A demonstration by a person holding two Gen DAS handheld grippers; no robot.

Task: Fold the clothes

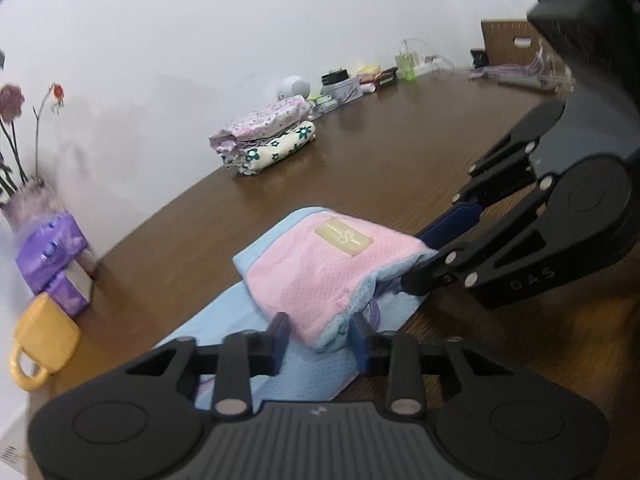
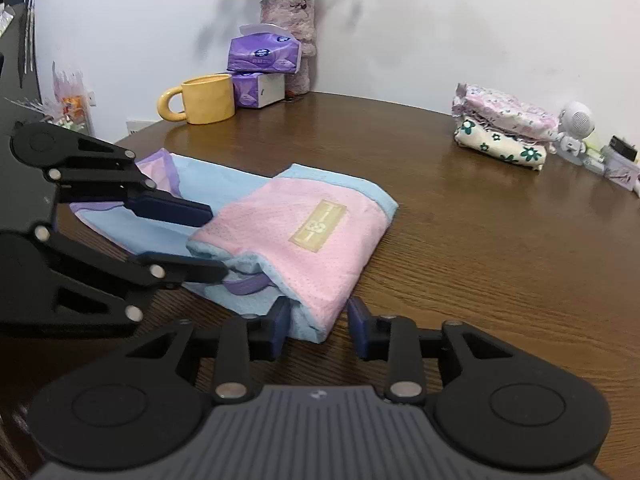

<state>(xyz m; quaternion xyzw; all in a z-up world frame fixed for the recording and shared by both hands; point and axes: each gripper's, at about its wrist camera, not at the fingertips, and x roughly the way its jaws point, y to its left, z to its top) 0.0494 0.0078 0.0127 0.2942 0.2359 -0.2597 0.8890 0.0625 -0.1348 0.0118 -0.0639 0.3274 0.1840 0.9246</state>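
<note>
A pink and light-blue mesh garment (image 1: 320, 268) (image 2: 304, 240) with a tan label lies partly folded on the brown wooden table (image 2: 480, 260). Its pink upper layer is doubled over a flat blue layer with purple trim. My left gripper (image 1: 320, 332) (image 2: 218, 244) has the thick folded edge filling the gap between its blue pads, which press on both sides. My right gripper (image 2: 318, 320) (image 1: 412, 262) straddles the neighbouring corner of the same fold. The cloth touches its left pad, and bare table shows before the right pad.
A stack of folded floral clothes (image 1: 264, 140) (image 2: 504, 128) sits further back on the table. A yellow mug (image 2: 204, 98) (image 1: 44, 340), purple tissue packs (image 2: 264, 52) and a flower vase (image 2: 292, 28) stand by the wall. Small clutter lines the far edge (image 1: 352, 84).
</note>
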